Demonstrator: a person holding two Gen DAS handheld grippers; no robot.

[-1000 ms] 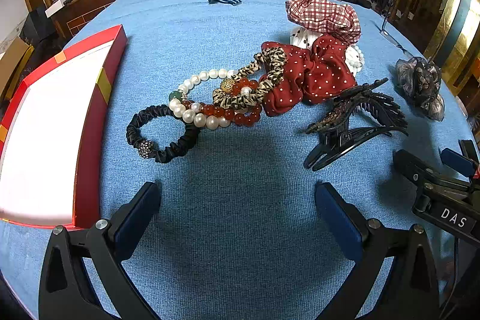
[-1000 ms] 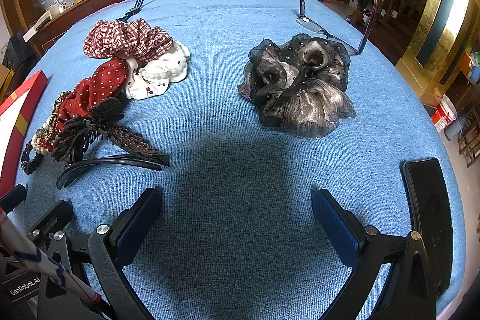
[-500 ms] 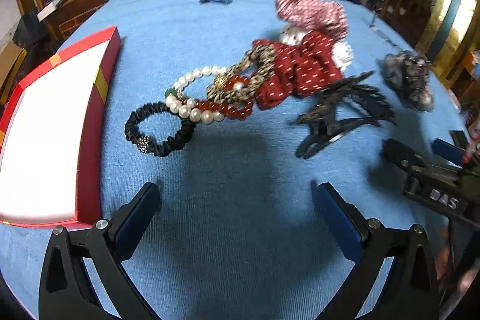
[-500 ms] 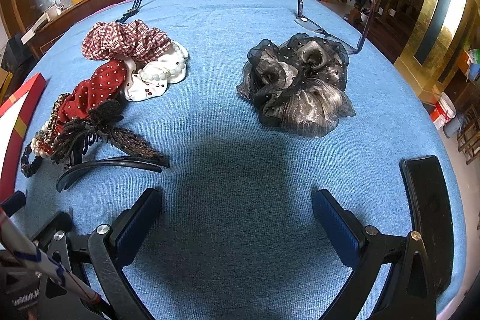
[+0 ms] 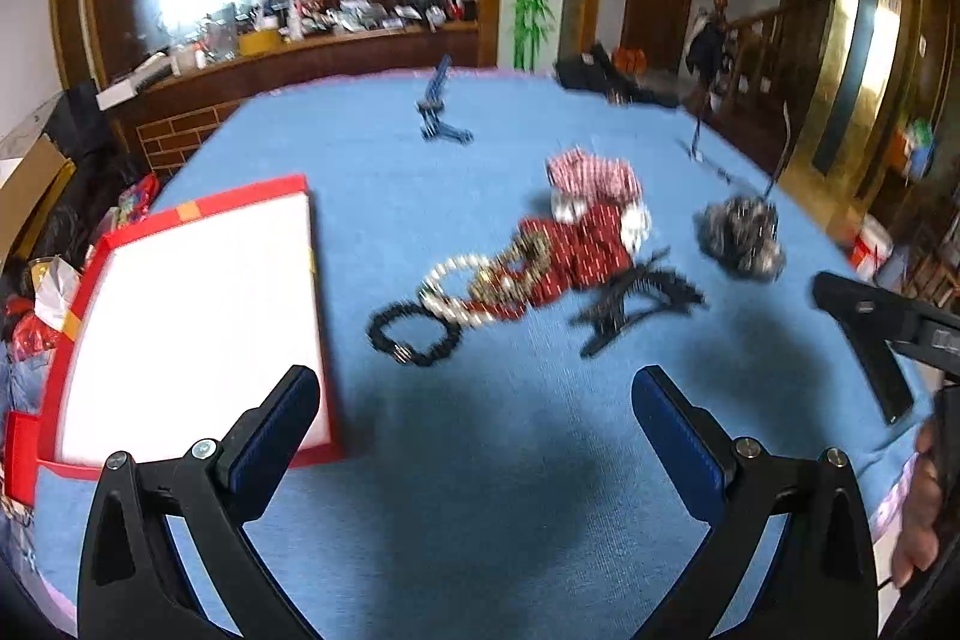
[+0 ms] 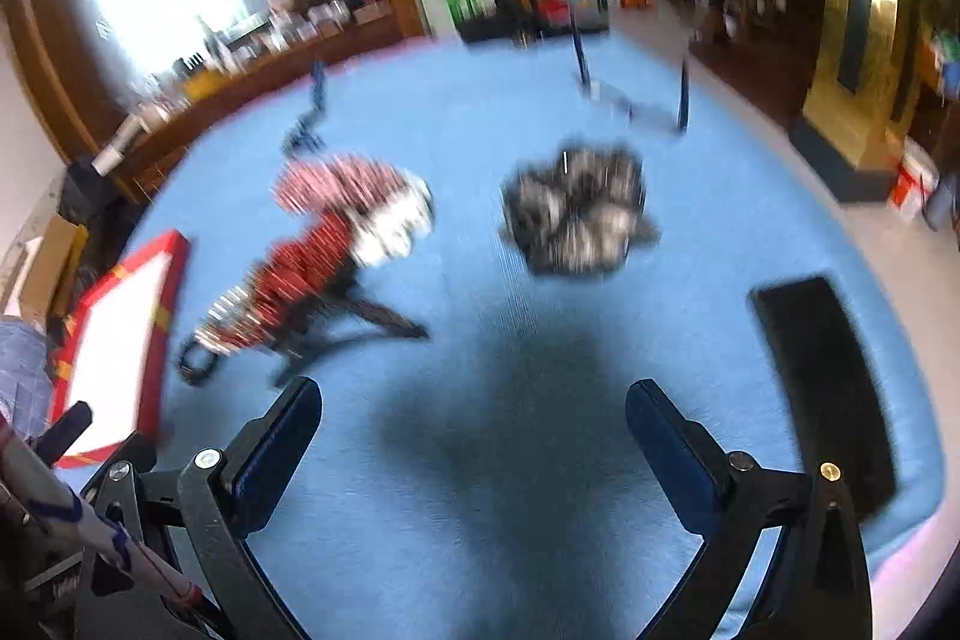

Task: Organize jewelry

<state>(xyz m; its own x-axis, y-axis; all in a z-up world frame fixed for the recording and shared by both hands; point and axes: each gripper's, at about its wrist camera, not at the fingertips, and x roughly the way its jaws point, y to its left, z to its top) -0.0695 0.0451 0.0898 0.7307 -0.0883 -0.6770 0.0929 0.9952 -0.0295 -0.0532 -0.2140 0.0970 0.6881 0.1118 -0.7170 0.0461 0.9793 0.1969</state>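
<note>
Jewelry (image 5: 474,289): blurred pearl and red bead strands heaped beside black scrunchie (image 5: 414,337).

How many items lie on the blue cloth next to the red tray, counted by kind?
Fabric scrunchies: 3, red plaid, red dotted, grey sheer
Black elastic hair tie: 1
Beaded bracelets: 2, white pearl, red bead
Black claw clip: 1
Total: 7

Counting across the blue worktop (image 5: 492,460): one red box (image 5: 198,316) is sitting at the left, one black hair tie (image 5: 414,334), one pearl bracelet (image 5: 447,289), one black claw clip (image 5: 636,304), one grey scrunchie (image 5: 741,235), one pair of glasses (image 5: 741,148) are showing.
</note>
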